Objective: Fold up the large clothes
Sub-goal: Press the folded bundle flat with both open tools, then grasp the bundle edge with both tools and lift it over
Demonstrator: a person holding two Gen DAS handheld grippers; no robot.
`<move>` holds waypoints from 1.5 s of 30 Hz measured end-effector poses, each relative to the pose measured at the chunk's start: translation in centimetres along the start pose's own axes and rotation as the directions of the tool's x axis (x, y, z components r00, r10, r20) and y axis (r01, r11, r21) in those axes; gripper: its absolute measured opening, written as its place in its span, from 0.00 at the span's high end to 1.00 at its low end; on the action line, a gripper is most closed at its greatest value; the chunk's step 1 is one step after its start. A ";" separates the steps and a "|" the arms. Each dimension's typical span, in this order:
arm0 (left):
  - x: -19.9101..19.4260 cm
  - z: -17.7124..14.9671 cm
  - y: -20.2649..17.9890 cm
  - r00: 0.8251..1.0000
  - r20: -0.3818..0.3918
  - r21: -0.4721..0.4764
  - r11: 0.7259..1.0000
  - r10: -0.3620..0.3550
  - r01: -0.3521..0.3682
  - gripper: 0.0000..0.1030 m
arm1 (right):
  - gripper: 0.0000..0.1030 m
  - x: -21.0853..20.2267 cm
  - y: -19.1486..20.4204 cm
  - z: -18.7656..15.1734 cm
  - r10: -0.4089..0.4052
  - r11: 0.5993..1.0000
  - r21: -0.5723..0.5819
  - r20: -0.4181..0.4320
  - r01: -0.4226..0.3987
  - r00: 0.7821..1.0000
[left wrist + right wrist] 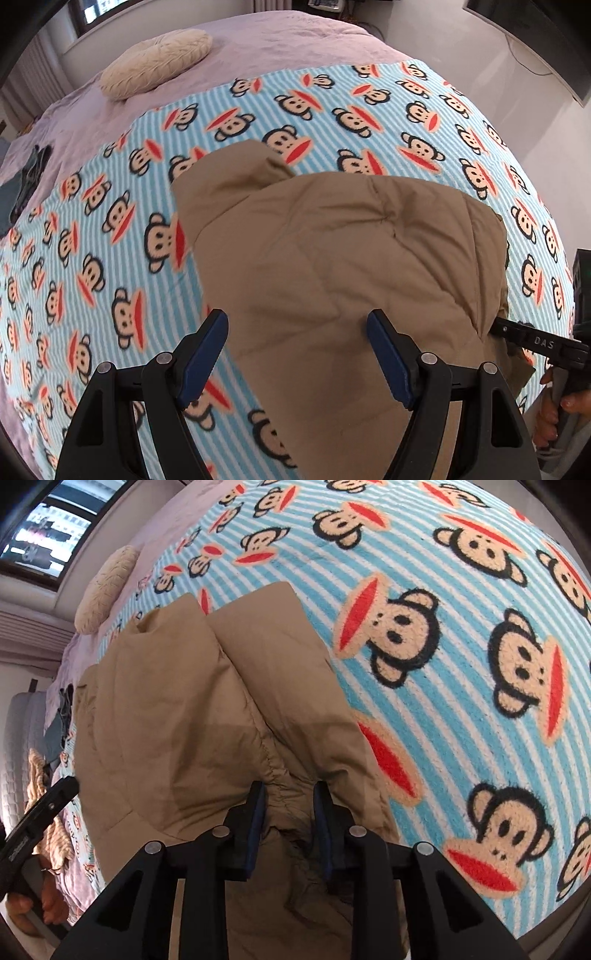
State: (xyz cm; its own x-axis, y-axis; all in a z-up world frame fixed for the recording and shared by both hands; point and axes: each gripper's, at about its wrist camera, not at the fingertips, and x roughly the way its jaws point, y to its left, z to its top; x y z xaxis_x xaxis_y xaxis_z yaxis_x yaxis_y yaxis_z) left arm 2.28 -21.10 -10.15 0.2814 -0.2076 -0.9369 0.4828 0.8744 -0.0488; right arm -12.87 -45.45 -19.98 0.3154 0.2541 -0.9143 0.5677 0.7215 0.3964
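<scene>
My left gripper point(297, 354) hangs spread over the jacket point(343, 258), nothing between its fingers. Bare blanket point(110, 229) to its left gives me room. Far off, a pillow point(157, 62) and dark clothes point(31, 177) sit on the bed.

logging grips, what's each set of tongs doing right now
Left tongs: open, hovering over the tan jacket.
Right tongs: shut on the jacket's bunched edge.

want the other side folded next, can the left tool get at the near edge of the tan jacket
Probably yes: the left tool hangs open right over the jacket, nothing lying between them; the right tool grips its far side.
</scene>
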 end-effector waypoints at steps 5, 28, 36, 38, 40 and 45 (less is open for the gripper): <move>-0.5 -1.2 0.7 1.000 -0.022 -0.048 0.999 0.011 -0.012 0.12 | 0.67 -1.1 0.0 0.6 0.025 1.000 -0.008 -0.033 -0.026 0.999; 1.3 -7.2 4.3 0.985 -0.116 -0.350 0.933 -0.131 0.083 0.00 | 0.18 -3.8 -3.7 1.9 0.102 0.992 -0.067 -0.084 -0.108 0.991; 2.0 -7.4 5.8 0.953 -0.069 -0.418 0.876 -0.294 0.240 0.00 | 0.00 -2.4 -4.2 2.9 0.219 0.972 -0.061 -0.124 -0.228 0.968; 2.4 -7.4 6.2 0.937 -0.049 -0.432 0.853 -0.346 0.292 0.00 | 0.00 -1.6 -4.2 3.5 0.251 0.964 -0.058 -0.136 -0.260 0.958; 2.7 -7.3 6.5 0.915 -0.028 -0.441 0.826 -0.402 0.349 0.00 | 0.00 -0.8 -4.2 4.0 0.263 0.960 -0.057 -0.161 -0.275 0.951; 3.8 -7.0 7.5 0.835 0.022 -0.453 0.739 -0.549 0.498 0.00 | 0.00 1.0 -3.6 5.7 0.283 0.949 -0.079 -0.219 -0.306 0.934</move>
State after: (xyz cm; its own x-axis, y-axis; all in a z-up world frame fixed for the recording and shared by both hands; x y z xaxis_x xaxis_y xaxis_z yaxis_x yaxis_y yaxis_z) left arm 1.18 -12.26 -16.52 -0.0117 -0.6632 -0.7484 0.1209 0.7420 -0.6594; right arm -10.26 -51.45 -21.83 0.2891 0.5825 -0.7597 0.3816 0.6577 0.6495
